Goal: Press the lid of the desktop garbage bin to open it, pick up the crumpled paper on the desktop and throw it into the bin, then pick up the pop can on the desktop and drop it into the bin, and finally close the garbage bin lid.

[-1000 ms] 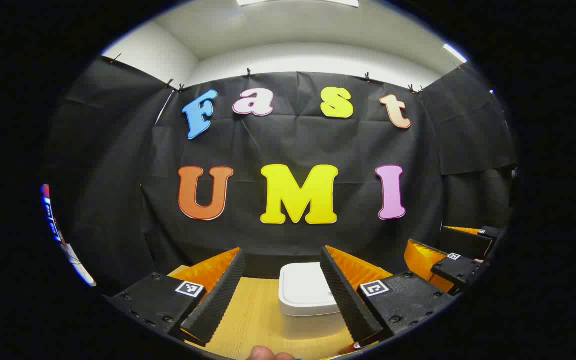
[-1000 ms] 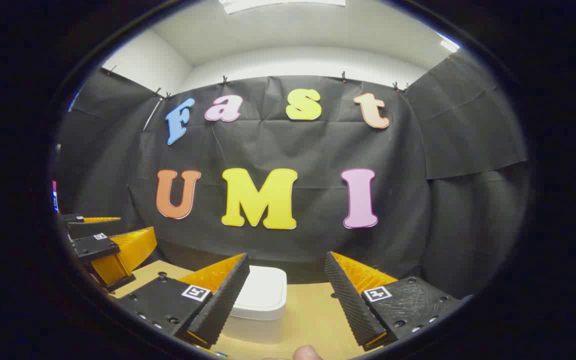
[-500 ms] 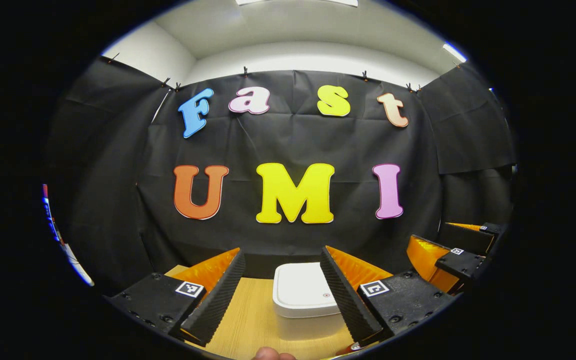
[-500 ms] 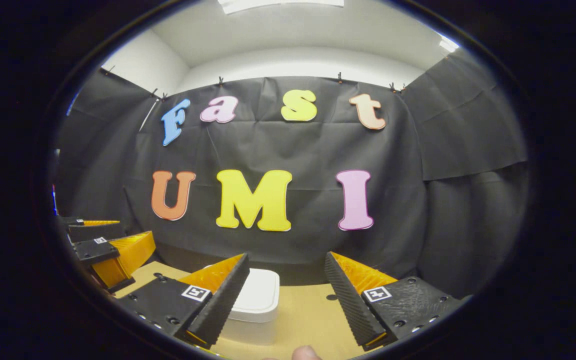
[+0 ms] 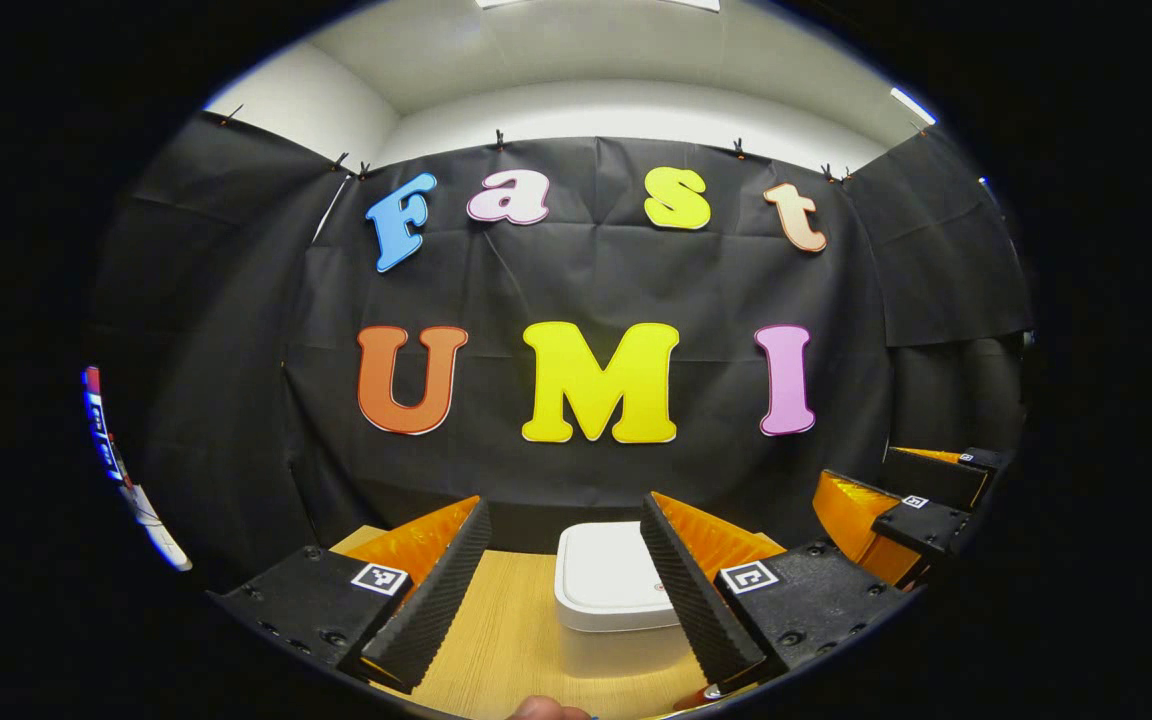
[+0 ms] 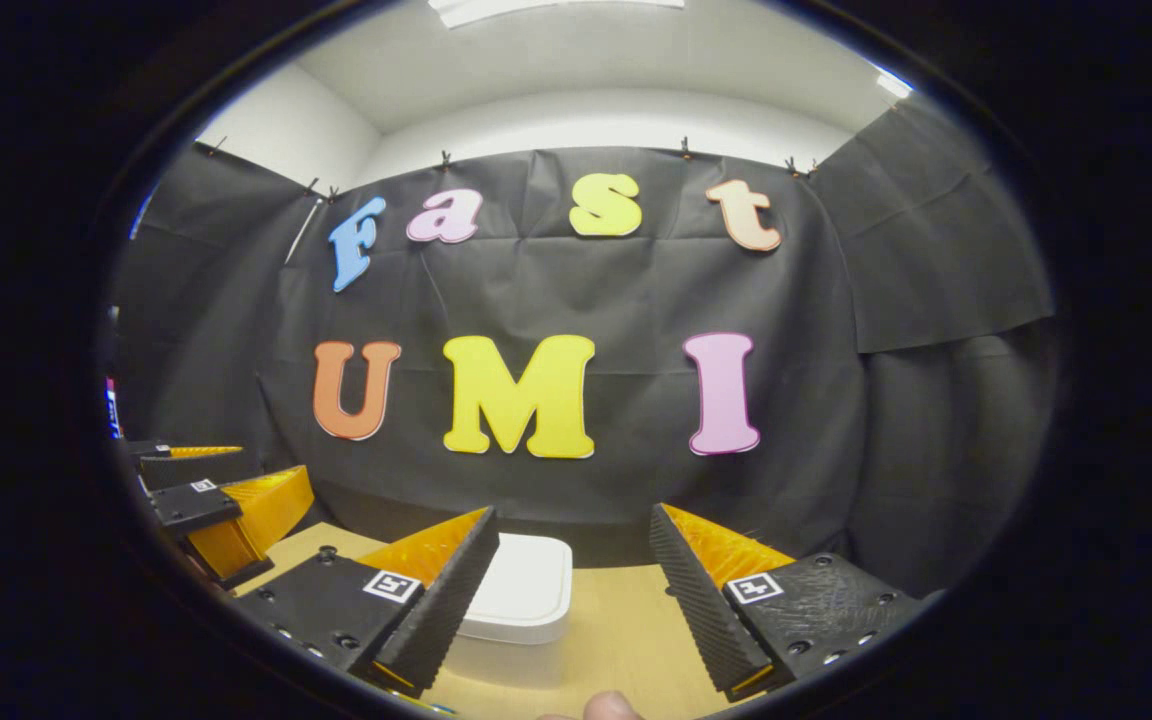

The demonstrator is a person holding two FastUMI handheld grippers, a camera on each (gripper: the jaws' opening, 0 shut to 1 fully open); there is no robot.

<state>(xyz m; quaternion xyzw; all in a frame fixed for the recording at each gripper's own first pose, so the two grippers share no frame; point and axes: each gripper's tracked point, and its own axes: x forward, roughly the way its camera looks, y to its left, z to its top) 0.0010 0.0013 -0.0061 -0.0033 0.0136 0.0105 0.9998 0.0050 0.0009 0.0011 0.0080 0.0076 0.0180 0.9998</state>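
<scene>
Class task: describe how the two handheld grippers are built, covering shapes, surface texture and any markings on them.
Each gripper, left and right, has two wedge-shaped fingers with ribbed inner faces, mounted on dark blocks with screw holes. Every block carries a small square black-and-white marker.

The right gripper (image 6: 568,575) hangs agape over the table (image 6: 616,630), the lidded white bin (image 6: 524,600) just ahead.

Left gripper (image 5: 564,580) and right gripper (image 6: 568,585) both level, facing the far wall, jaws spread wide with nothing between them, side by side and apart, a fingertip (image 6: 608,706) at the near edge.
</scene>
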